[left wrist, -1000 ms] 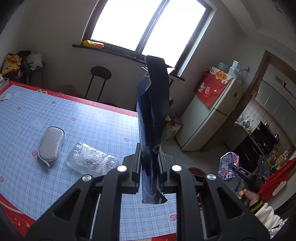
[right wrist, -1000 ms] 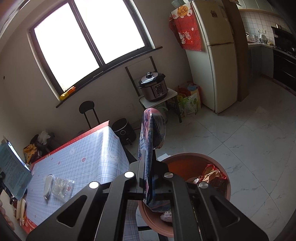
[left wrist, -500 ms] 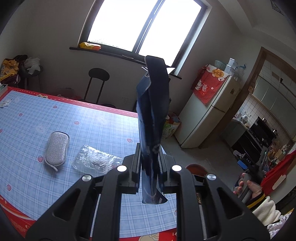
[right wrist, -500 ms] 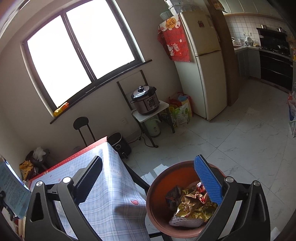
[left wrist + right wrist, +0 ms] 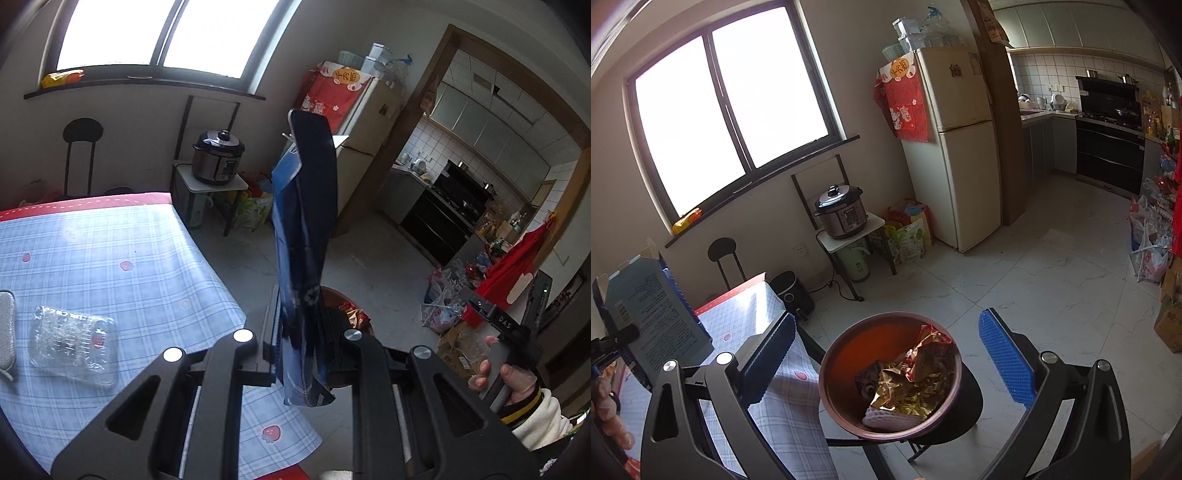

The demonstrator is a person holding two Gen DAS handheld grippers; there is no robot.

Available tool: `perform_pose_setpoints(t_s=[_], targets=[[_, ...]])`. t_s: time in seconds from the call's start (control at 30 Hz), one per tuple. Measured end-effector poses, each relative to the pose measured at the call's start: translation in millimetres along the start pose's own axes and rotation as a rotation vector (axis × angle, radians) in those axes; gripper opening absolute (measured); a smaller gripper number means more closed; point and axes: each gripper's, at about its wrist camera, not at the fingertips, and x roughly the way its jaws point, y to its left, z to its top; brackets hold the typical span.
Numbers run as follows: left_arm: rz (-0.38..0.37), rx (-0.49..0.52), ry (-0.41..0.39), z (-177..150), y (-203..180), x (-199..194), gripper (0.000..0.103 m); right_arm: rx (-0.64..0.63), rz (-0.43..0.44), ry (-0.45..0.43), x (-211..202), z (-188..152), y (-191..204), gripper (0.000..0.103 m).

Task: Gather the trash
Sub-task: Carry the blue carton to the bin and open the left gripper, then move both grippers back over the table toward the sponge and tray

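Note:
My left gripper (image 5: 301, 332) is shut on a flattened dark blue carton (image 5: 304, 236), held upright above the table's right edge; the carton also shows at far left in the right wrist view (image 5: 653, 314). My right gripper (image 5: 886, 365) is open and empty, its jaws spread wide above a brown trash bowl (image 5: 846, 339) that stands on a black stool. Gold and pink wrappers (image 5: 912, 380) and a white foam net lie in the bowl. A clear plastic tray (image 5: 72, 334) and a grey sponge (image 5: 6, 332) lie on the blue checked tablecloth (image 5: 110, 266).
A pressure cooker (image 5: 842, 212) stands on a small white stand by the wall, with a fridge (image 5: 956, 155) to its right. Bags and boxes line the floor at far right (image 5: 1152, 251). A black stool (image 5: 83, 147) stands under the window.
My right gripper opened and let its pink wrapper fall into the bowl. My left gripper swung right with the carton, toward the table's edge and the bowl.

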Motion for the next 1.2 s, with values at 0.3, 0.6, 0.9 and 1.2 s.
perform_pose_setpoints(t_s=[0.3, 0.6, 0.9, 1.2], targets=[[-0.003, 0.126, 0.113, 0.0, -59.0, 118.6, 0.018, 0.059, -0.124, 0.004, -25.2, -17.9, -71.3, 0.098], [0.063, 0.245, 0.039, 15.1, -103.3, 170.4, 0.086, 0.109, -0.152, 0.019, -25.0, -30.8, -96.3, 0.098], [0.076, 0.236, 0.001, 21.4, -83.6, 113.0, 0.097, 0.09, -0.099, 0.036, -16.3, -33.2, -69.8, 0.098], [0.22, 0.136, -0.004, 8.4, -12.2, 40.7, 0.097, 0.043, -0.019, 0.077, 0.9, -39.3, -13.4, 0.098]])
